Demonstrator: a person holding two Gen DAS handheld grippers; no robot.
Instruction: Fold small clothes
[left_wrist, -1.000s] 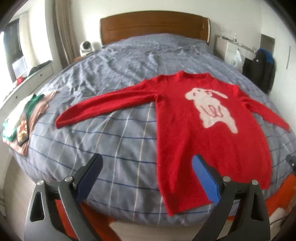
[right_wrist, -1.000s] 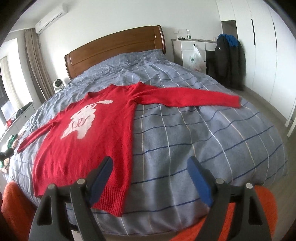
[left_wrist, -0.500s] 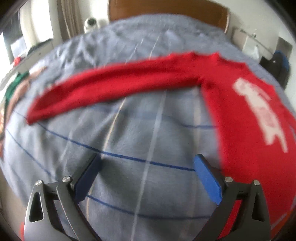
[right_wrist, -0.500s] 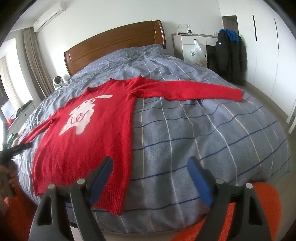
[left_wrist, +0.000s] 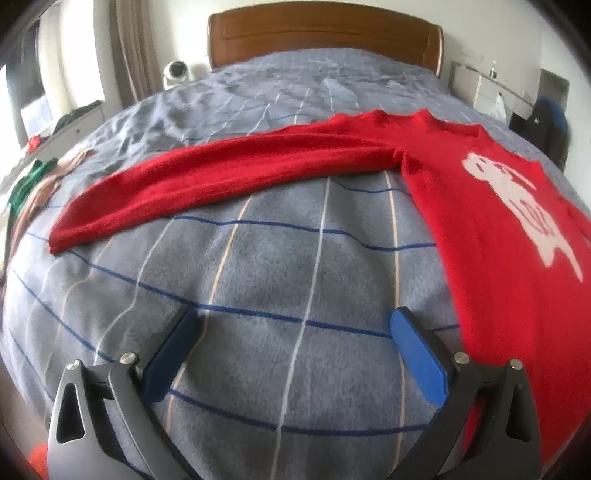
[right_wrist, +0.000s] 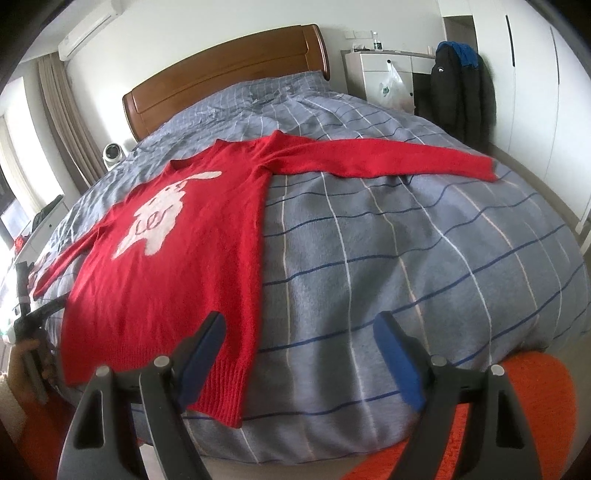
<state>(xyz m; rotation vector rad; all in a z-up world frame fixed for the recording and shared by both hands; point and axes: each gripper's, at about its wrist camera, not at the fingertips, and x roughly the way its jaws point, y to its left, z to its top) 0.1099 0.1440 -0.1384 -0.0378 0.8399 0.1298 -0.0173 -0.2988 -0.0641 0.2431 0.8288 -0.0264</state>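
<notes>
A red sweater (right_wrist: 192, 258) with a white animal figure lies flat, face up, on a grey checked bedspread (right_wrist: 406, 258), both sleeves spread out sideways. In the left wrist view its body (left_wrist: 517, 258) fills the right side and one sleeve (left_wrist: 221, 177) reaches left across the bed. My left gripper (left_wrist: 293, 325) hangs open low over bare bedspread, below that sleeve, nothing between its blue pads. My right gripper (right_wrist: 301, 325) is open over the bed's near edge, its left finger in front of the sweater's hem (right_wrist: 221, 391). The other sleeve (right_wrist: 388, 158) stretches right.
A wooden headboard (right_wrist: 221, 81) stands at the far end. Folded clothes (left_wrist: 33, 181) lie at the bed's left edge. A white cabinet (right_wrist: 384, 74) and a dark coat (right_wrist: 461, 92) stand to the right. An orange seat (right_wrist: 517, 406) sits by the near edge. A hand (right_wrist: 22, 373) holds the other gripper at left.
My left gripper has moved left and down toward the bedspread, so the left sleeve now looms large ahead. The right gripper has barely shifted.
</notes>
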